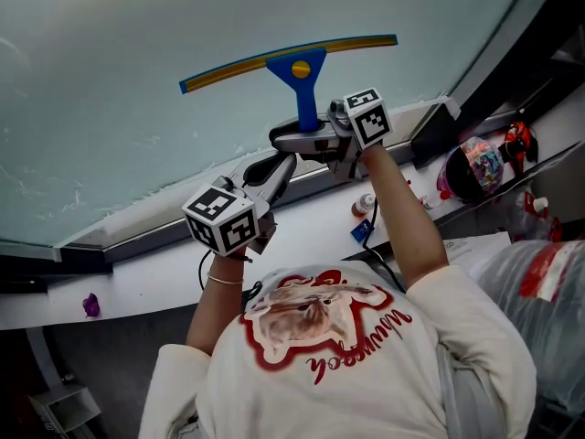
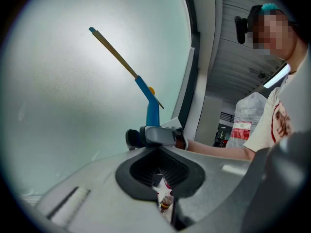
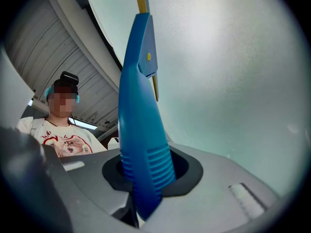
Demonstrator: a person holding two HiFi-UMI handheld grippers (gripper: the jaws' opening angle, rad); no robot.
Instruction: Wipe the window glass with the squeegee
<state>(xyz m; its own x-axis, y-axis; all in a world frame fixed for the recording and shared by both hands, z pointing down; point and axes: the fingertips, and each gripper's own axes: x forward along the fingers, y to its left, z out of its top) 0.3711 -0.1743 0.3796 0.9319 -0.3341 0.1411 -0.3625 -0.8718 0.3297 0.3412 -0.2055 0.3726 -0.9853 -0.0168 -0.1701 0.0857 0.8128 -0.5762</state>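
One-handed: grasps squeegee [image 1: 298, 65] handle with right gripper [image 1: 309, 141], blade crosswise on glass [image 1: 128, 80] straight above; holds left gripper [image 1: 263, 170] closed, empty, lower left.

We could read no word or number for certain. The white T-shirt [image 1: 366, 373] bore red script lettering [image 1: 361, 350] beneath its printed picture, upside down in the head view, and we could not spell it out. The cubes on the left gripper [image 1: 283, 161] and right gripper [image 1: 309, 141] carried only black-and-white square marker patterns. A red-and-white label [image 2: 241, 128] on the plastic bag [image 2: 252, 108] was too small to read.
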